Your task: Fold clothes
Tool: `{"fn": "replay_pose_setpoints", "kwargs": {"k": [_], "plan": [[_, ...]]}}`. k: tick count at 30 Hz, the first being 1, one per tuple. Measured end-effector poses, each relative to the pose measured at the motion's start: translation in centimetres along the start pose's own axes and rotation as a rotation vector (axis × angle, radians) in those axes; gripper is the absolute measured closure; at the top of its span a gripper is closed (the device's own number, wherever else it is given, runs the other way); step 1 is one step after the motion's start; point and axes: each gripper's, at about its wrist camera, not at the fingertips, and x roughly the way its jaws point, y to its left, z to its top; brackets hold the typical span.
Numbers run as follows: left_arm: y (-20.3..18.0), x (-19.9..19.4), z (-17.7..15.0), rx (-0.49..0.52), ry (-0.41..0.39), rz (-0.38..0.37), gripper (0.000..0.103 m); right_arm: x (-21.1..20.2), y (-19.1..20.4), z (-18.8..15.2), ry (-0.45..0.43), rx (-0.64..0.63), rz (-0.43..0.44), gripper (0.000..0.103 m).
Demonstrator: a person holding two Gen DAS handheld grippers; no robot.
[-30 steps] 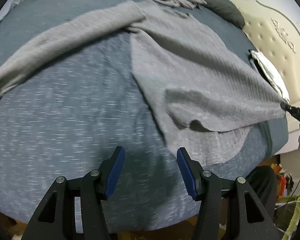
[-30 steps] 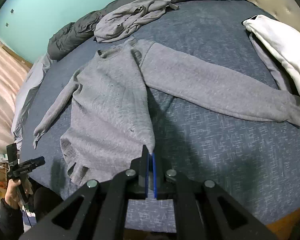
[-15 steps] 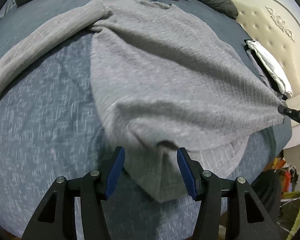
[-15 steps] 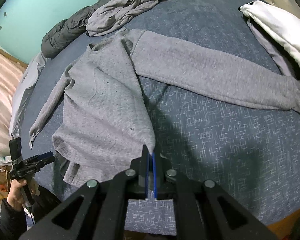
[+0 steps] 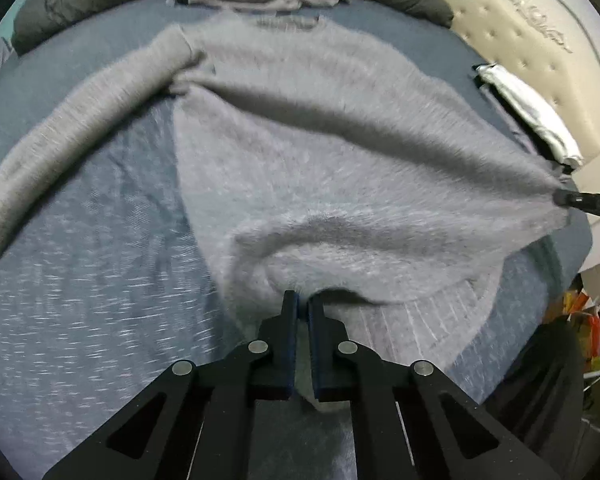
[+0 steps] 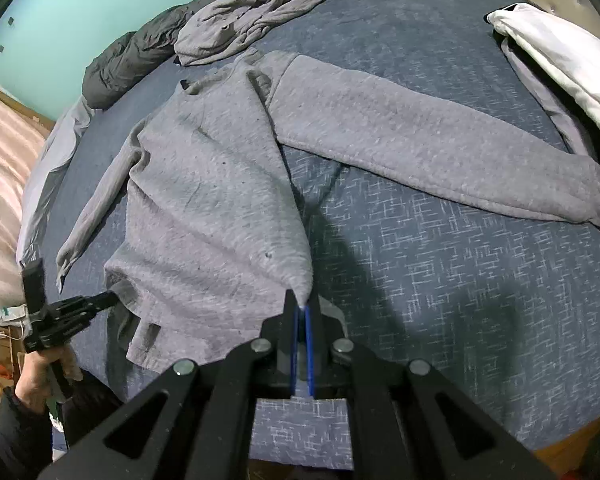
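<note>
Two corners of the grey sweatshirt [image 6: 204, 208] pinched at the hem, rest lying flat on the blue bed [image 6: 460, 280] with both sleeves thrown out wide. Left tongs [image 5: 303, 300] just snapped closed on the bottom edge, fabric bunched between the pads; right tongs [image 6: 302, 300] clamped on the other hem corner, cloth pulled into a peak. Probably gripped at both ends so the hem lifts evenly and folds up toward the collar. Further out: crumpled grey garment [image 6: 252, 12] by the dark duvet [image 6: 132, 64], white folded cloth [image 6: 560, 64] off to the side, well clear.

Blue-sheeted bed [image 6: 460, 280], cream tufted headboard [image 5: 540, 40], turquoise wall [image 6: 80, 8].
</note>
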Motion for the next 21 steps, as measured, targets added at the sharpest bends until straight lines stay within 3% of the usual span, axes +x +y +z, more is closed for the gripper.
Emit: {"fn": "replay_pose_setpoints", "kwargs": {"k": [13,14,17,21], "plan": [[5.6,-10.5,-3.8,-0.061,-0.146,0.047,0.103,0.3,2.9,-1.1,0.049,-0.091,0.036,0.095],[6.2,-11.0,-4.3,-0.071,-0.151,0.056,0.103,0.4,3.0,-1.1,0.049,-0.097,0.036,0.087],[7.8,-10.6,-5.5,-0.105,-0.121,0.075,0.103,0.5,2.6,-1.4,0.036,-0.082,0.034,0.050],[8.0,-9.1,-5.5,-0.146,-0.101,0.018,0.101,1.6,0.8,-1.6,0.050,-0.010,-0.009,0.048]]}}
